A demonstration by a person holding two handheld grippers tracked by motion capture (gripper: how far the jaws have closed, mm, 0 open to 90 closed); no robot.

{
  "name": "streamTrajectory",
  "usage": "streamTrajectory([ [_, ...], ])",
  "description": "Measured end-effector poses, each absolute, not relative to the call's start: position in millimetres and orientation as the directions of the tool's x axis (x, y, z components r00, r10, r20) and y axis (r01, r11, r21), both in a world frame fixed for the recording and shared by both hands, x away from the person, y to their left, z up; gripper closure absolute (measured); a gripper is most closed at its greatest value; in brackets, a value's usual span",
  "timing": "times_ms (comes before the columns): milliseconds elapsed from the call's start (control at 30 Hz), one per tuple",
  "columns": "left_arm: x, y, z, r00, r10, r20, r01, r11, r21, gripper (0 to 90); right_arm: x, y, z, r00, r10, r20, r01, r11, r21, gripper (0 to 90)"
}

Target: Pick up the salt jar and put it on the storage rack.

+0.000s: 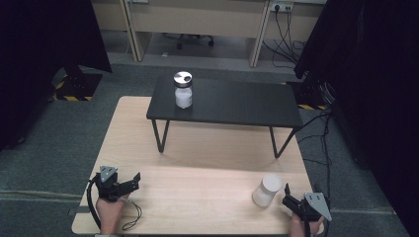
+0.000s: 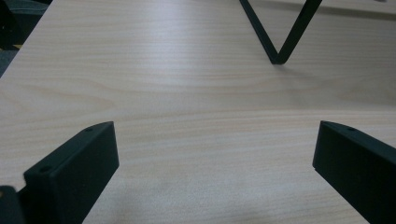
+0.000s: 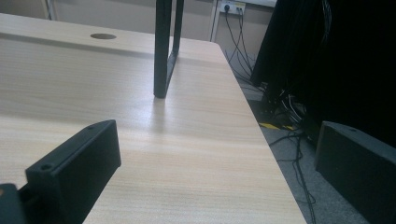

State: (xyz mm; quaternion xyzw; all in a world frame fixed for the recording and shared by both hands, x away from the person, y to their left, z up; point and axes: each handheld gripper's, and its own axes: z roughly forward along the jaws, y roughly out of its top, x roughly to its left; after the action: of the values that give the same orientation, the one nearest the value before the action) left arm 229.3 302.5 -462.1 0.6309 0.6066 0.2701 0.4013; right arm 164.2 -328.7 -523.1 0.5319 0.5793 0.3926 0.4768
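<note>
Presumably light, rigid and smooth-walled: white canister (image 1: 267,189) upright on wooden table (image 1: 197,148), just beside right gripper (image 1: 286,196) at its ten o'clock. Best gripped mid-wall (slippery; likely tippy). Jaws apart on both right gripper and left gripper (image 1: 133,180), holding nothing.

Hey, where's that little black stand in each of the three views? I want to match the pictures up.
High view: the black stand sits mid-picture, on the far half of the wooden table.
Left gripper view: one V-shaped leg of it comes down at the top, right of centre.
Right gripper view: one leg of it stands at the top, left of centre.
Shared landmark: the light wooden table under it, in all three.
</note>
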Motion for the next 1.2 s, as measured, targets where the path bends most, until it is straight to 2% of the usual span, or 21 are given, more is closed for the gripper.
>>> streamTrajectory([
  [700, 226.8, 310.6, -471.4, 0.101, 0.982, -0.158, 0.574, 0.072, 0.816, 0.0, 164.5, -327.7, -523.3, 0.022, 0.99, -0.142, 0.242, 0.133, 0.961, 0.6],
  [1200, 223.5, 300.2, -474.0, 0.091, 0.99, -0.105, 0.559, 0.036, 0.828, 0.0, 163.9, -326.4, -524.5, 0.025, 0.988, -0.151, 0.236, 0.141, 0.962, 0.6],
])
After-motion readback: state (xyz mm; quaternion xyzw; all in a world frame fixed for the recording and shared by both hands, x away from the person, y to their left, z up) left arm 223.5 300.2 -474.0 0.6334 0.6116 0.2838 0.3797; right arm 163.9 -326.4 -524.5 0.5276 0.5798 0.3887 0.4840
